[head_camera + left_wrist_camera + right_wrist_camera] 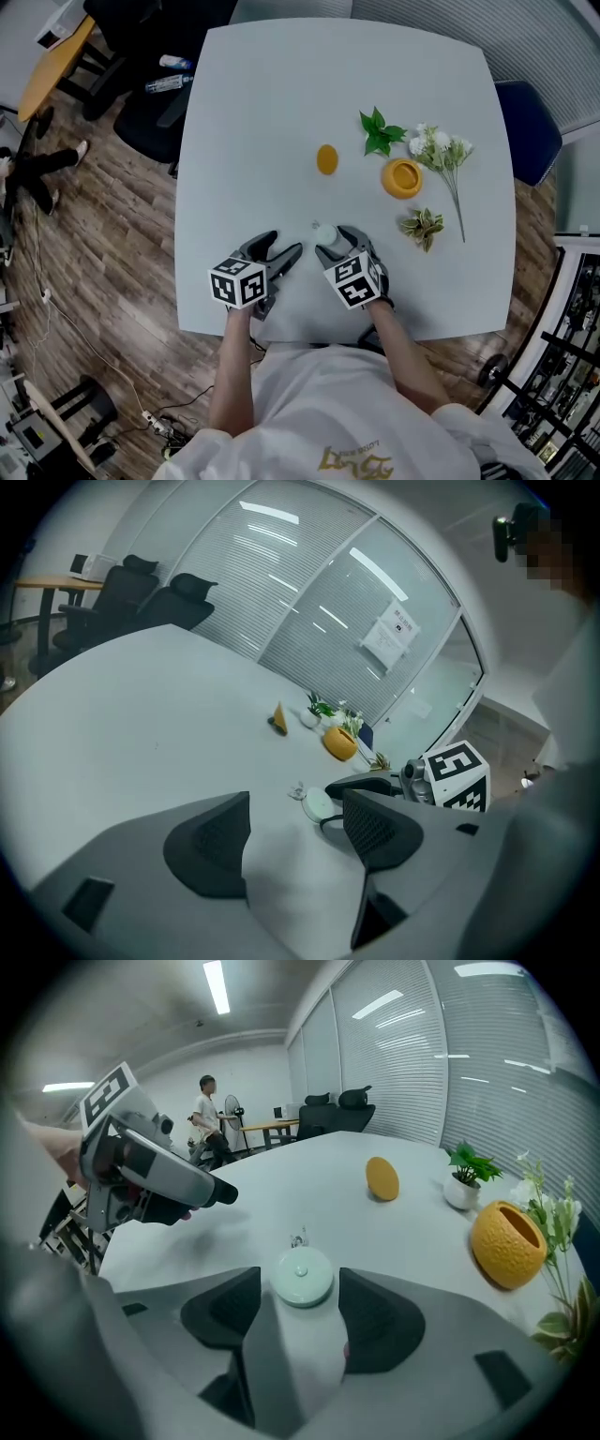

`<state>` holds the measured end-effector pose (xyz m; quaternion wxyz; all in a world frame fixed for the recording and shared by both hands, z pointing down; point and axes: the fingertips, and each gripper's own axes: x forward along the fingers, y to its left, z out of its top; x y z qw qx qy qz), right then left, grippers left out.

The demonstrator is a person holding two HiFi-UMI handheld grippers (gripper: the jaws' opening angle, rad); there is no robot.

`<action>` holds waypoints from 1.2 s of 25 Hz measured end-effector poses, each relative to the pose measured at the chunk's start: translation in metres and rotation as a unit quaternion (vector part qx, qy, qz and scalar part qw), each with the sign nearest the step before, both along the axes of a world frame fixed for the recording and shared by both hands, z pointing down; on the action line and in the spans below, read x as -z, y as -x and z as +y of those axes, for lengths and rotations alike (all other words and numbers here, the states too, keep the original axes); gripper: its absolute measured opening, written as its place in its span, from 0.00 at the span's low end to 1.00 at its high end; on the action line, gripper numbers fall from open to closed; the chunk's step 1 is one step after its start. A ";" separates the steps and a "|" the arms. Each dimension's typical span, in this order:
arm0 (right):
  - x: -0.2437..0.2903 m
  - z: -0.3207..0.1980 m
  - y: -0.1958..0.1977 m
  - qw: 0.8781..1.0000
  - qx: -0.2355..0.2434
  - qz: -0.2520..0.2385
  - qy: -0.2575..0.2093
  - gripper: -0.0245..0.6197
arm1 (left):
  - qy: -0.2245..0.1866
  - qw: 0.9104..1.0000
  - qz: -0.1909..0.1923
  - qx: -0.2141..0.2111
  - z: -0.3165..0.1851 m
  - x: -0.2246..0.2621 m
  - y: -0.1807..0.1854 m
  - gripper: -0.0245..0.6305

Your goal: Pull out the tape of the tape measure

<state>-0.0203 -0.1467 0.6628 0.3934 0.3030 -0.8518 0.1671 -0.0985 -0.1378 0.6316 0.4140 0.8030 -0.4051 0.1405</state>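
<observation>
The tape measure (325, 233) is a small round pale disc lying flat on the white table (281, 112), near the front edge. In the right gripper view the tape measure (302, 1277) sits between the tips of my right gripper (300, 1283), whose jaws stand open close on either side of it. A small metal pull tab (298, 1238) sticks out of its far side. My right gripper (336, 241) reaches it from the front. My left gripper (287, 244) hovers just to its left, open and empty; in its own view my left gripper (295, 817) has the tape measure (317, 804) just ahead.
Farther back stand an orange egg-shaped object (326, 158), an orange vase (401, 178), a small green plant (380, 131), white flowers (441, 145) and a leafy sprig (422, 227). A blue chair (530, 127) is at the table's right, and black chairs (141, 56) at the back left.
</observation>
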 end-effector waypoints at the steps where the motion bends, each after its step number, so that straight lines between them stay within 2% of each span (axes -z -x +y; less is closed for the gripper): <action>1: -0.002 -0.001 0.001 1.000 0.002 0.003 0.001 0.47 | 0.001 1.000 0.001 0.001 -0.001 -0.001 0.001 0.48; 6: -0.006 -0.004 0.005 1.000 0.013 0.019 0.002 0.44 | 0.006 1.000 0.007 0.007 -0.003 -0.003 0.004 0.48; 13: -0.007 -0.007 0.002 1.000 0.009 0.013 0.009 0.39 | 0.005 1.000 0.011 0.001 -0.004 -0.005 0.000 0.48; 20: -0.006 -0.006 0.001 1.000 0.008 0.014 0.013 0.39 | 0.007 1.000 0.007 -0.006 0.000 -0.005 0.005 0.48; 30: 0.008 0.000 -0.001 0.998 0.007 -0.040 0.039 0.39 | 0.002 1.000 0.010 -0.017 0.003 -0.001 0.003 0.48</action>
